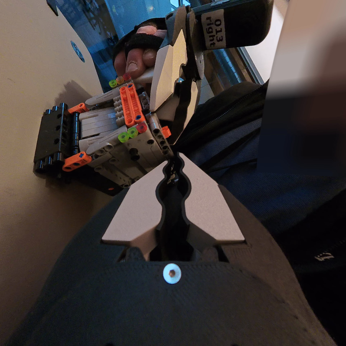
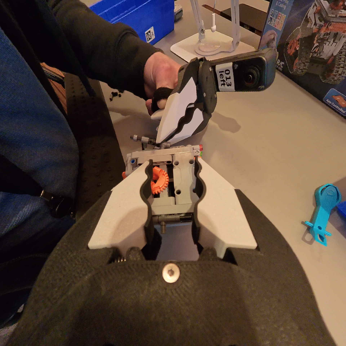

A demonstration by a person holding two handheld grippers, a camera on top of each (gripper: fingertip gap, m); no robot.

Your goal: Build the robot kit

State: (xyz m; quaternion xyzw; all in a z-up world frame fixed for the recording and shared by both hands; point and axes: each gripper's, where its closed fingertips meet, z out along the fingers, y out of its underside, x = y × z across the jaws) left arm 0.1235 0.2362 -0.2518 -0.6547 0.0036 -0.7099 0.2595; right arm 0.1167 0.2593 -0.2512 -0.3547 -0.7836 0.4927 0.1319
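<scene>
Steadying the grey building-block model (image 2: 169,179) appears to be the work of the right claw (image 2: 172,168): its white fingers (image 2: 131,194) are clamped on either side of the grey frame, an orange gear (image 2: 159,180) showing in the gap between them. Held so, the model's far edge is left free for the left claw (image 2: 161,141), whose fingers are pinched together on a thin dark axle with grey connectors (image 2: 145,139) at the model's top. In the left wrist view, that claw (image 1: 176,159) is seen clenched, with something small and dark trapped at its tip. The model rests on the pale desk (image 2: 262,149), black treads (image 1: 54,138) and orange beams (image 1: 131,104) turned sideways. Both claws are gripped from behind by gloved hands (image 2: 161,74), the left one angled steeply downward. A blue tool (image 2: 324,211) lies nearby, untouched.
</scene>
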